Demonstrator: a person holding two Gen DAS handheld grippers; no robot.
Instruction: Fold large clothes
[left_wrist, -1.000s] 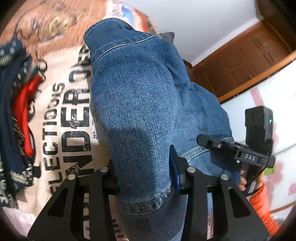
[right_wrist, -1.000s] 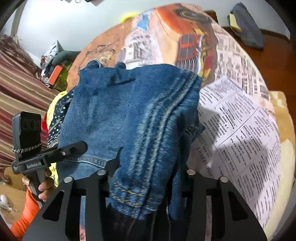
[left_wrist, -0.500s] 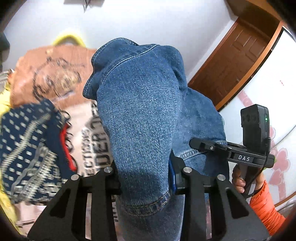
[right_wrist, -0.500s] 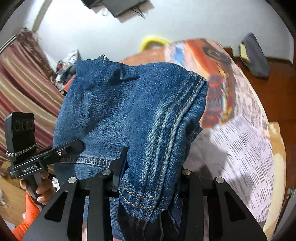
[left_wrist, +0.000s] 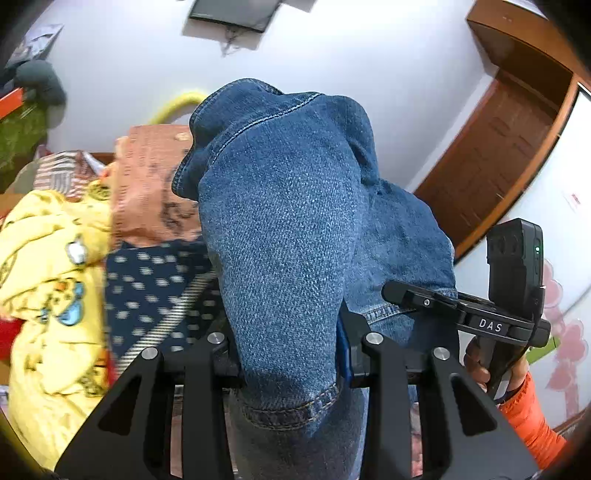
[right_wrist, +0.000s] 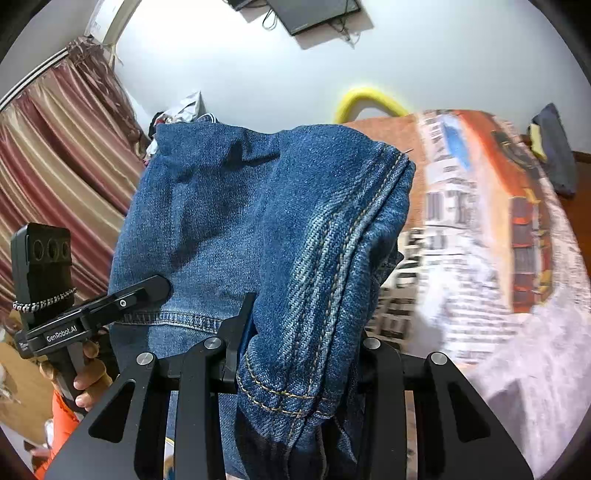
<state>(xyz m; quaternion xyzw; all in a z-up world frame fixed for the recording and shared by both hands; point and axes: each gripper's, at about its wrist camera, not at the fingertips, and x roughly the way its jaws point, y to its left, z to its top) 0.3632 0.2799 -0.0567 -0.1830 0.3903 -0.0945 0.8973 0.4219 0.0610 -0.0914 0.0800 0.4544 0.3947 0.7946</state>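
A pair of blue denim jeans (left_wrist: 291, 229) fills the middle of both views. My left gripper (left_wrist: 288, 354) is shut on one hem of the jeans and holds it up in the air. My right gripper (right_wrist: 295, 354) is shut on the other hem of the jeans (right_wrist: 306, 236), at about the same height. The denim drapes over both sets of fingers and hides the fingertips. Each gripper shows in the other's view: the right one in the left wrist view (left_wrist: 465, 314), the left one in the right wrist view (right_wrist: 85, 314).
A bed with a printed newspaper-pattern cover (right_wrist: 498, 236) lies below and ahead. A pile of clothes sits at its left side: a yellow garment (left_wrist: 48, 266) and a dark dotted one (left_wrist: 155, 288). A wooden door (left_wrist: 498, 155) and striped curtains (right_wrist: 55, 166) flank the room.
Both grippers have lifted and tilted upward with the jeans; the wall and wall-mounted screen have come into view and the bed has dropped lower in both views.
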